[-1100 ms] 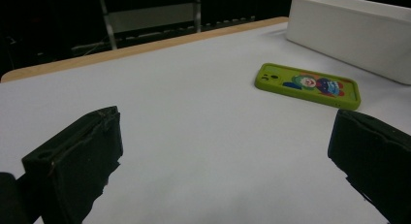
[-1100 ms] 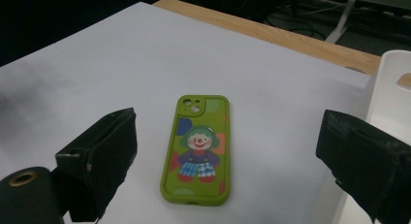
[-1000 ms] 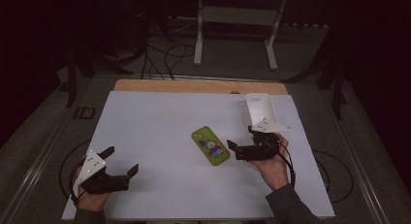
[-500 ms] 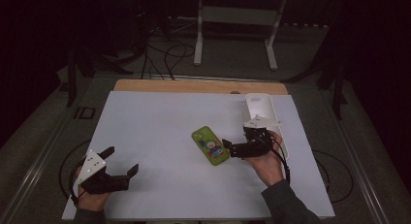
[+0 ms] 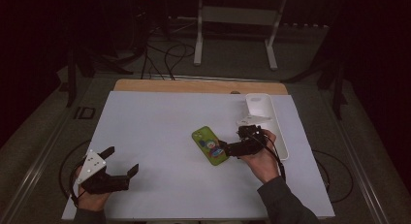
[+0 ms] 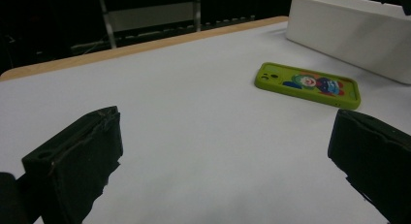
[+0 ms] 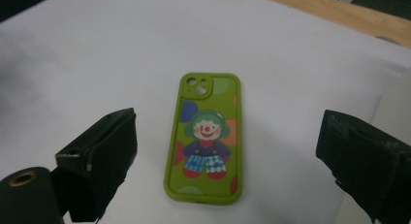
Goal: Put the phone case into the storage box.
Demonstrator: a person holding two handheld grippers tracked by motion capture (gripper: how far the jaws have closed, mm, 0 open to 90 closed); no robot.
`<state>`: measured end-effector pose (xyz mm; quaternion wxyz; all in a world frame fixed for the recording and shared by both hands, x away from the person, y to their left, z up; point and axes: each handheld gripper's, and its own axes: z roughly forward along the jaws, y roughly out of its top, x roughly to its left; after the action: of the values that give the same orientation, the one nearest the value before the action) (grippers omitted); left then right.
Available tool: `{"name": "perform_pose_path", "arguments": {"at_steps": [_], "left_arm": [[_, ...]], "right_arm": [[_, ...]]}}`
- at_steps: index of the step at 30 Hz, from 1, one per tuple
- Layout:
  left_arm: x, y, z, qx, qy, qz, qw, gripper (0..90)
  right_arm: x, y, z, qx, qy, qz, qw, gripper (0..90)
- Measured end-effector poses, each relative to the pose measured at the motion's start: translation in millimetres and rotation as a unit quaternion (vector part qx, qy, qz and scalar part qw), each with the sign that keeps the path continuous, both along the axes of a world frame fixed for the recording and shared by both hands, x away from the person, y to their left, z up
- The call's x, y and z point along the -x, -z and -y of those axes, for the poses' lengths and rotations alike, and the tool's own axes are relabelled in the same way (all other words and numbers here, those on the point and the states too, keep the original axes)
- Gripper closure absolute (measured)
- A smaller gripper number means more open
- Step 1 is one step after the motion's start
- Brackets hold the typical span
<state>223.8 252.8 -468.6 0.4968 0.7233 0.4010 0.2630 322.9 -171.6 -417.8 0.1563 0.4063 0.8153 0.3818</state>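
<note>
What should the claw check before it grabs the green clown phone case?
1. Right claw open: ok, jaws stand wide apart.
2. Aim: ok, the green phone case lies between the jaws in the right gripper view.
3. Case flat on the white mat, clown side up: ok.
4. Grip made: not ok, jaws not yet touching the case.
5. Room beside the white tray: cannot tell, it sits close to the right jaw.
6. Left claw out of the way: ok, open, far from the case.
</note>
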Motion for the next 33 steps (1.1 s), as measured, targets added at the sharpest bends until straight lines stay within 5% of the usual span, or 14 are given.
{"name": "perform_pose_path", "arguments": {"at_steps": [33], "left_arm": [[-0.3,0.4,0.5,0.000,0.000,-0.001,1.0000,0.0]], "right_arm": [[-12.0,19.7,-22.5,0.065,-0.011,-0.054,0.9964,7.4]]}}
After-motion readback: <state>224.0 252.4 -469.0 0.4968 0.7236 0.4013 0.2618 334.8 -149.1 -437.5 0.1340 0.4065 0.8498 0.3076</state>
